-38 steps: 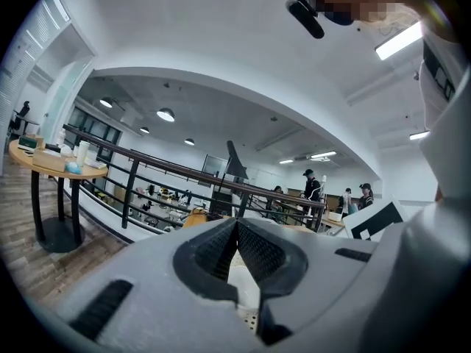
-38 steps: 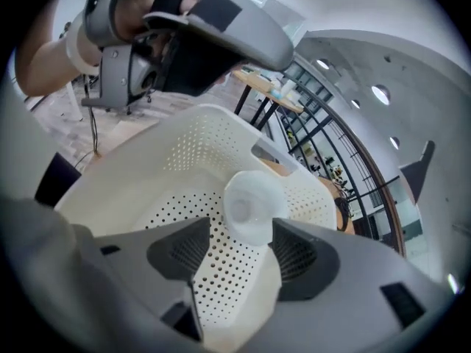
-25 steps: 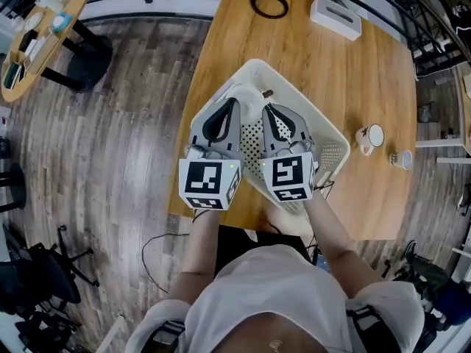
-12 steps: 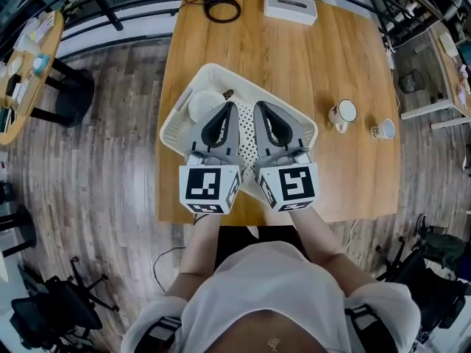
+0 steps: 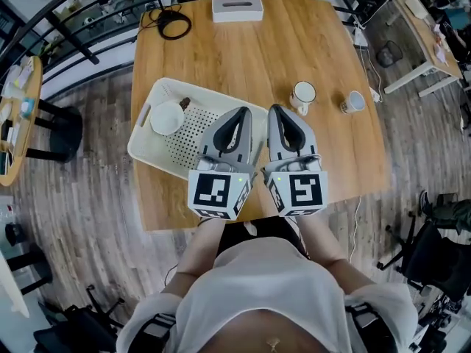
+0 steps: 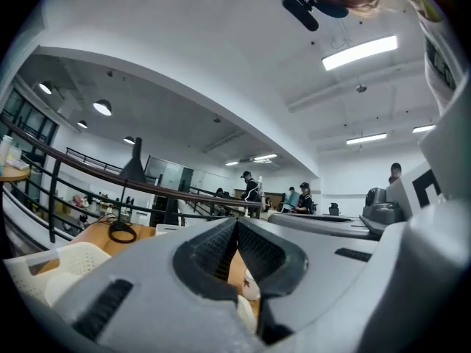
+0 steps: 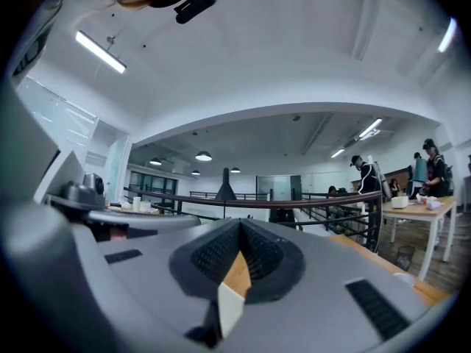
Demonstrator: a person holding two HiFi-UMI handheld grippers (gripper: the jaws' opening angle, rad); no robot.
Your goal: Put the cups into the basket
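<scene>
- Pointing away from the person, the left gripper (image 5: 241,116) and the right gripper (image 5: 277,112) sit side by side over the near half of the wooden table (image 5: 243,57).
- The left gripper's jaws are pressed together at the tips, with nothing between them.
- The right gripper's jaws are also closed tip to tip and empty.
- Each gripper carries its marker cube at the near end, just in front of the person's torso.
- The white perforated basket (image 5: 184,144) lies on the table's left side, set at a slant to the table edge. The left gripper's tip reaches over its right corner.
- One white cup (image 5: 166,118) sits inside the basket near its far left corner, with a small dark object (image 5: 184,103) just beside it.
- A white mug (image 5: 302,94) stands on the bare table just beyond the right gripper's tip.
- A smaller cup (image 5: 353,102) lies to the right of the mug, apart from it.
- A white box (image 5: 237,9) and a coiled black cable (image 5: 171,25) rest at the far edge.
</scene>
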